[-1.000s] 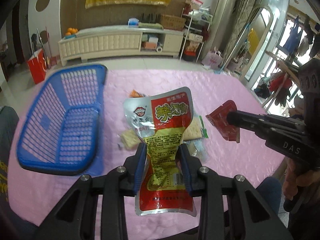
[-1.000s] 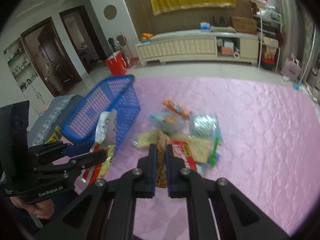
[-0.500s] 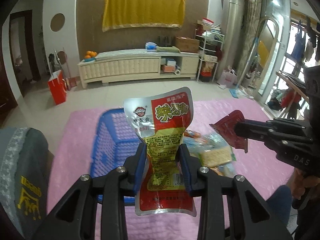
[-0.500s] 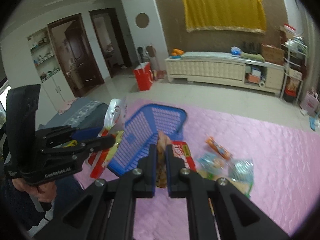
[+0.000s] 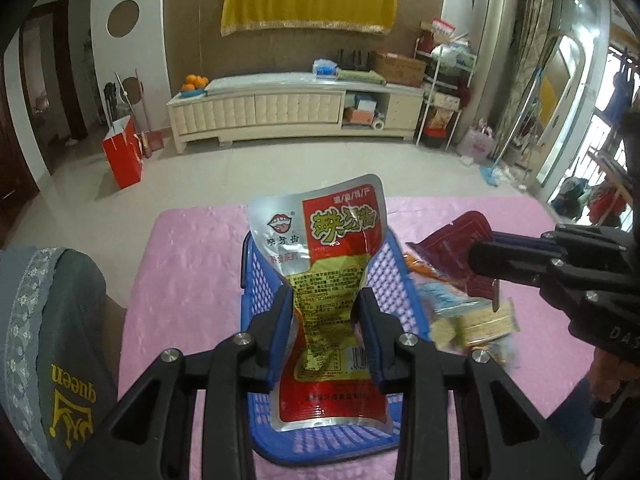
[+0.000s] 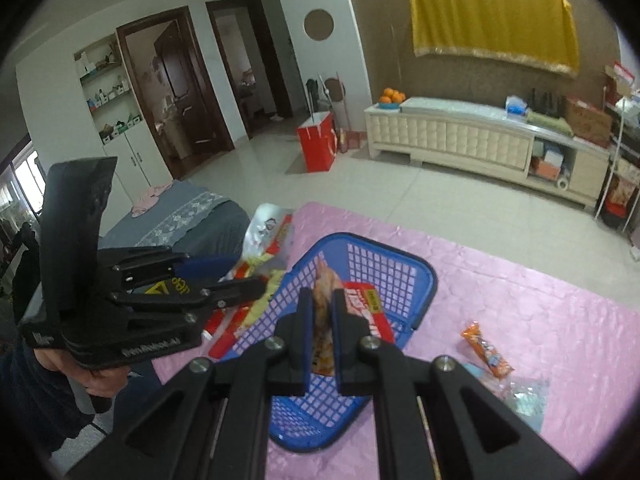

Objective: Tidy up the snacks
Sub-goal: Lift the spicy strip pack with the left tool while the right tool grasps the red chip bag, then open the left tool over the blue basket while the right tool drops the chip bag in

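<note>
blue basket is the landmark: left gripper jaws clamp the red-and-silver snack pouch upright, long axis vertical, over its near half. right gripper jaws pinch a red wrapped snack over its middle; both need only release.

blue lattice basket on a pink quilted cloth — silver-and-red snack pouch with yellow print, orange packet.

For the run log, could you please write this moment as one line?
left gripper: shut on red-and-silver foil snack pouch | right gripper: shut on dark red snack packet | both above blue plastic mesh basket
</note>
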